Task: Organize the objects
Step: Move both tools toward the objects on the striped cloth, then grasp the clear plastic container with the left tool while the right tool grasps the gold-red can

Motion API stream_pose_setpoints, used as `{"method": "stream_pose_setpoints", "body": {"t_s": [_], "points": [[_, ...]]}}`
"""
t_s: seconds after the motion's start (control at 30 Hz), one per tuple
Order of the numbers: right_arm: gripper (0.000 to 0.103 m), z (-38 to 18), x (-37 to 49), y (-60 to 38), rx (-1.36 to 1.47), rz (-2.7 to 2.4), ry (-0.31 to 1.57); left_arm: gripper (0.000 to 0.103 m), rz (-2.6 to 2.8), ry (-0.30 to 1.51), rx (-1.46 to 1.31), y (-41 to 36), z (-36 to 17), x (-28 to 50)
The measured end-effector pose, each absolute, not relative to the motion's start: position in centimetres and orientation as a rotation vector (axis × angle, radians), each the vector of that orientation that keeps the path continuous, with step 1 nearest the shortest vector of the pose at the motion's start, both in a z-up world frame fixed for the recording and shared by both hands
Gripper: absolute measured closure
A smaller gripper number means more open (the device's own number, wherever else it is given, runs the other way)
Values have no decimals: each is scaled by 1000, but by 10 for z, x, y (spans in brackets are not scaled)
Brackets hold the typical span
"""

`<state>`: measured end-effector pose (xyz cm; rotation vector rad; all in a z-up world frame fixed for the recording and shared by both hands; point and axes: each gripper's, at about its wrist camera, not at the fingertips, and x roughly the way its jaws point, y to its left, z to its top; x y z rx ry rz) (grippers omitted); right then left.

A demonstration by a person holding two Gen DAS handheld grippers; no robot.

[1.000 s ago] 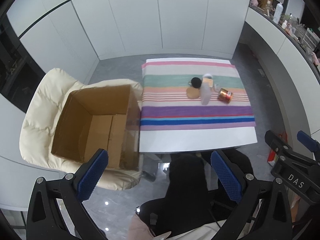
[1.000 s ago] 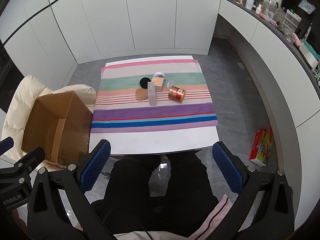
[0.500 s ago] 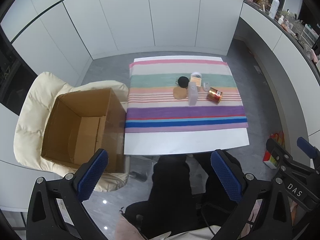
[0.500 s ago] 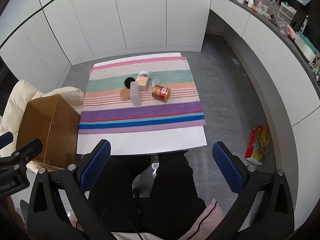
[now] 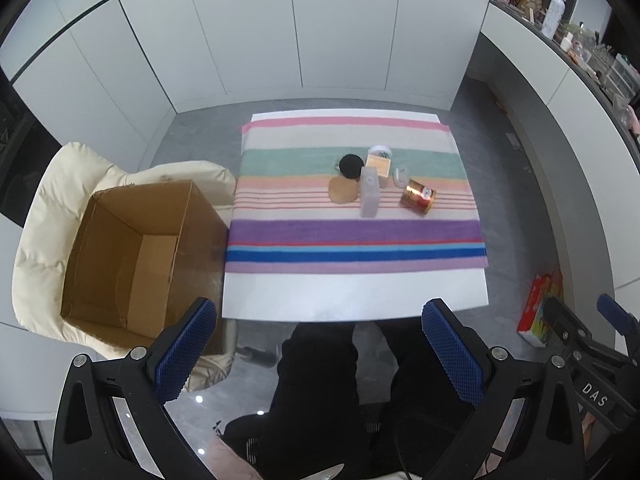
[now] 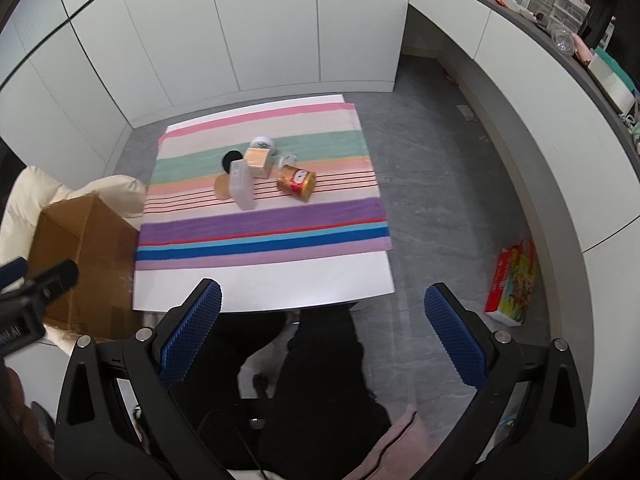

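On a striped cloth over a white table lies a cluster: a red-gold can on its side, a frosted plastic box, a tan box, a white-lidded jar, a black disc, a cork disc and a small clear piece. The same can and frosted box show in the right wrist view. My left gripper and right gripper hang open high above the person's lap, far from the objects, nothing between their fingers.
An open, empty cardboard box sits on a cream padded chair left of the table. A colourful carton stands on the grey floor at the right. White cabinets line the back wall; a cluttered counter runs along the right.
Both views have swung: the table and box shifted left in the left wrist view, then back toward the middle; they slid left in the right wrist view. The objects have not moved. Both grippers stay open.
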<state>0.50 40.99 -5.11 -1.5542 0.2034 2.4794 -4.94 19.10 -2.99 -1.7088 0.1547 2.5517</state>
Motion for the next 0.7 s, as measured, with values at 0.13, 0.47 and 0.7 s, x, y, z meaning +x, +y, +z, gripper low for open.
{"method": "stream_pose_setpoints", "body": {"t_s": [0.13, 0.47, 0.7], "points": [[0, -59, 0, 416, -1559, 2467, 214, 0, 2551, 123, -1728, 187, -37, -62], [0, -94, -26, 415, -1505, 2444, 125, 1, 2726, 273, -1604, 179, -61, -90], [0, -135, -51, 394, -1354, 2538, -96, 11, 2637, 216, -1649, 176, -110, -125]]}}
